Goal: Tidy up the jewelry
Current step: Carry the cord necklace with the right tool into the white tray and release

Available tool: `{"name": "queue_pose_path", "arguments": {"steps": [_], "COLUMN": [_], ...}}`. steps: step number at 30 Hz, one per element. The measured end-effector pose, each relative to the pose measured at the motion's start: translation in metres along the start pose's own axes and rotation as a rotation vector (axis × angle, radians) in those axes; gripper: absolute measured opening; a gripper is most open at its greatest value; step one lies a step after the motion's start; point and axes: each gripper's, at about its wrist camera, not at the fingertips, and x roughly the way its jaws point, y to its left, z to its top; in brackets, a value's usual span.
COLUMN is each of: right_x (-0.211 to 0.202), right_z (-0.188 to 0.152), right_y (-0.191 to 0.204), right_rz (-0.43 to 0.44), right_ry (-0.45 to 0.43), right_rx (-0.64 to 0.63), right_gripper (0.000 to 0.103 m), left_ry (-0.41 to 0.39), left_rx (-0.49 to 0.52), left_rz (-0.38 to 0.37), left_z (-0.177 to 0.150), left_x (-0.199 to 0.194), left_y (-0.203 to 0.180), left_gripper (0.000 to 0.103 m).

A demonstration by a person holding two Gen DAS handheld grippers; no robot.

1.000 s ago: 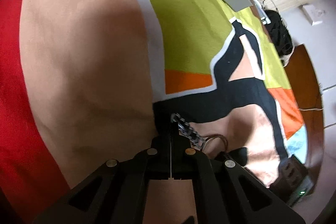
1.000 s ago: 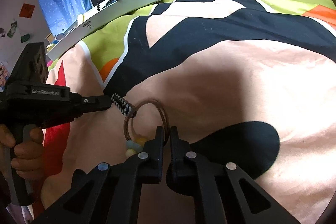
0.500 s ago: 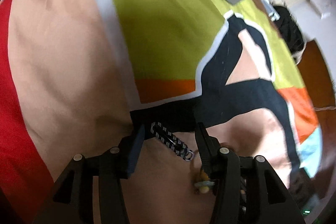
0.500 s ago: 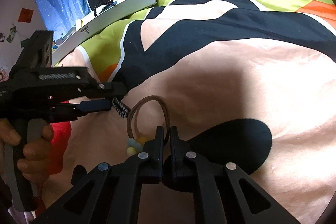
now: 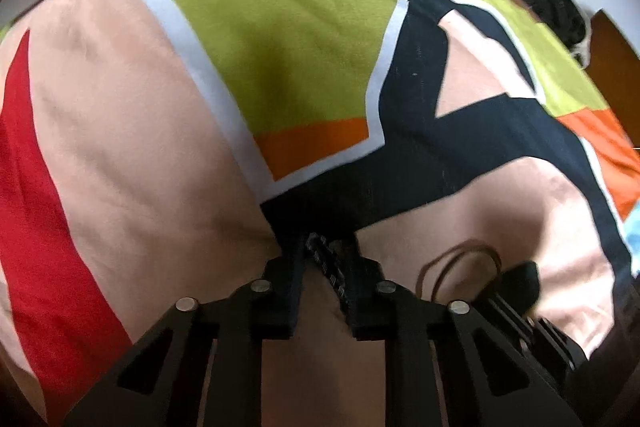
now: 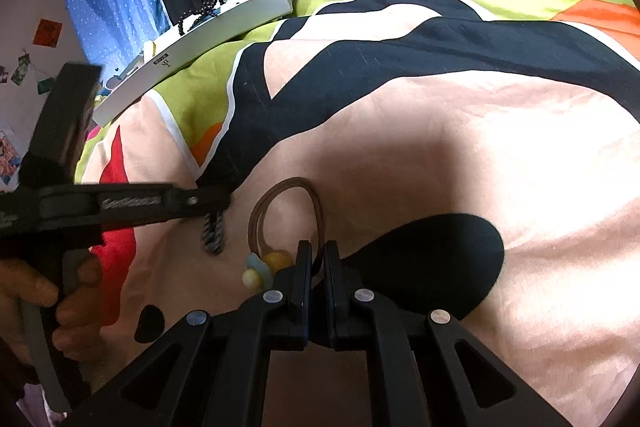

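Left claw [image 5: 326,269] sat apart around braided strap [image 5: 329,267], right claw [image 6: 315,261] clamped on brown cord loop [image 6: 286,217], lower centre; risked snagging both together.

A brown double-loop hair tie [image 6: 286,215] lies on the peach patch of the bedspread, its pastel blue and yellow beads [image 6: 262,267] at the loop's 7 o'clock. A black-and-white striped clip [image 6: 214,233] sits just beside it, at its 9 o'clock, tilted.
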Motion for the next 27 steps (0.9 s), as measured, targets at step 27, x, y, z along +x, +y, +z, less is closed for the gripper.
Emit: {"name": "queue_pose_path", "arguments": {"steps": [27], "right_x": [-0.032], "right_z": [0.077], "right_y": [0.108], "right_rz": [0.151], "right_ry": [-0.188], "right_rx": [-0.352], "right_gripper": [0.003], "left_ry": [-0.271], "left_rx": [-0.063], "left_rz": [-0.179], "left_z": [0.022], "left_x": [-0.121], "left_y": [0.051], "left_gripper": [0.000]}}
